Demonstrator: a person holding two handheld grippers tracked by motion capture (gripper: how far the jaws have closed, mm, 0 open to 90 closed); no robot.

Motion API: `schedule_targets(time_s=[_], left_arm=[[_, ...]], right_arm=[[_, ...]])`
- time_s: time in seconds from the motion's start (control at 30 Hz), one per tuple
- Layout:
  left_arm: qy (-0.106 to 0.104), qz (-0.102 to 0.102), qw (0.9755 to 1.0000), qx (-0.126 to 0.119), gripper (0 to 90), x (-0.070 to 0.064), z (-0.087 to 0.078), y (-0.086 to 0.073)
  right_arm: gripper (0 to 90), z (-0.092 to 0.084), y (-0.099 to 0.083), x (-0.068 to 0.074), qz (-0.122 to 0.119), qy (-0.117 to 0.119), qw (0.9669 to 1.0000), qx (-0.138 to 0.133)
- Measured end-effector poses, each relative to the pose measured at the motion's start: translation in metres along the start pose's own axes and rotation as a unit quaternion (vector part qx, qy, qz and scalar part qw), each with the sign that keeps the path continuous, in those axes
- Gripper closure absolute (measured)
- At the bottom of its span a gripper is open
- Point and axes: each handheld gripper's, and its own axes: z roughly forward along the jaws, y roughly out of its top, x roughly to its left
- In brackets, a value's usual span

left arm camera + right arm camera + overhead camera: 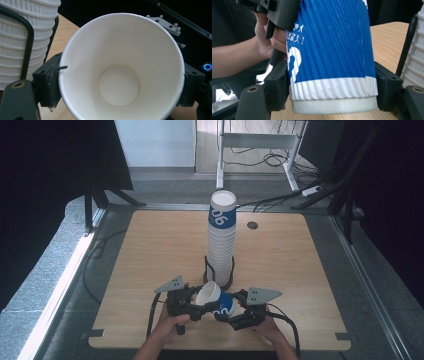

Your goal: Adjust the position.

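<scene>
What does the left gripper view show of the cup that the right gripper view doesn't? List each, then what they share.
Left gripper view: the cup, seen into its white inside and round bottom. Right gripper view: its blue ribbed outside with white print, and the left hand. Both: the cup between black jaws, the stack of cups, the wooden table.

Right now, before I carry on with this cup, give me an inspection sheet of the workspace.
Surface: light wooden table, a round cable hole near its far edge.
Job's things: one blue-and-white ribbed paper cup tipped on its side; tall stack of white ribbed paper cups upright in a black wire holder.
Clutter: nothing seen.
Grippers: left gripper at the cup's rim; right gripper shut on its base end.
Cables: one trails from each gripper; more on the floor beyond.
Surroundings: grey carpet, white desk frame, dark curtains.
</scene>
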Motion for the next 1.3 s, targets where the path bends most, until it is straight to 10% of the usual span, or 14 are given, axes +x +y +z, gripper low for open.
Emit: schedule_targets(time_s=[0.8,1.3], left_arm=[[0.056,0.078,0.9943,0.046,15.2,-0.009,-0.007,0.006],[0.121,0.144,0.9782,0.088,15.1,-0.021,-0.007,0.01]], right_arm=[[15.1,-0.001,0.004,0.006,-0.02,-0.046,0.9974,0.052],[14.9,-0.009,0.007,0.009,-0.038,-0.067,0.9953,0.058]])
